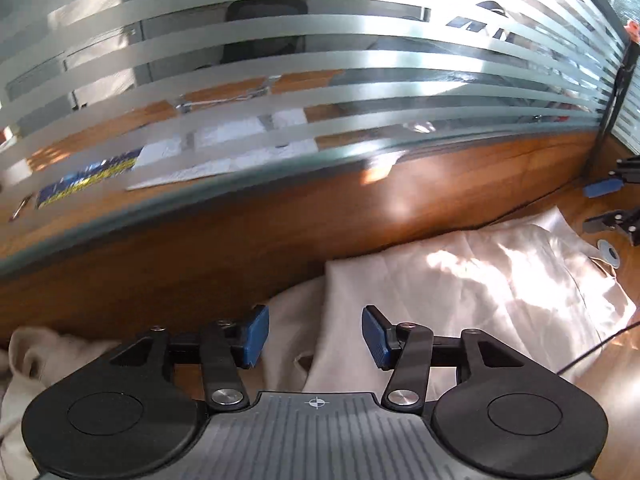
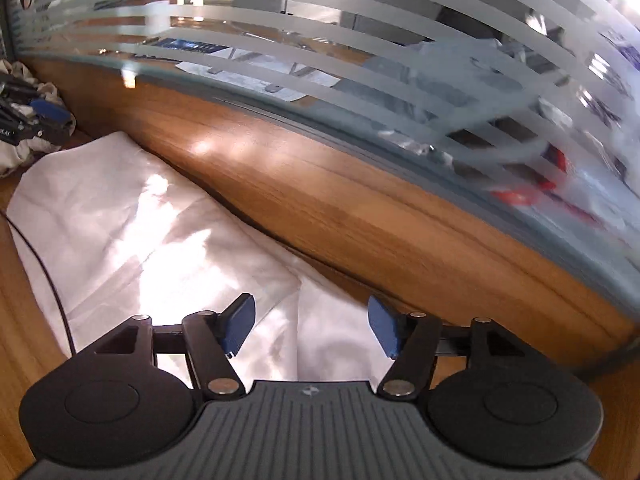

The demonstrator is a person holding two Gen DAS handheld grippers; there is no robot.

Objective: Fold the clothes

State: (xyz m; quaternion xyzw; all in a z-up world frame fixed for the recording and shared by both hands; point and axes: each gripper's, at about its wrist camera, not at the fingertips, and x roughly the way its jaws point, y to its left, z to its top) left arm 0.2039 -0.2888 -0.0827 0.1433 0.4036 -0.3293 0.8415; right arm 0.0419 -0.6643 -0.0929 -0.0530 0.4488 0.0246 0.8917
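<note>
The cream garment lies on the wooden desk against the striped glass partition, just beyond the left gripper and the right gripper, both spread apart and pinching nothing. Only the left view shows more crumpled cloth farther along the partition.

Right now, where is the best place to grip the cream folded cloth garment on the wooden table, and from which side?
Probably grip the cream folded cloth garment at its near folded edge, coming from above: it lies flat against the wooden partition, so the far side looks blocked.
</note>
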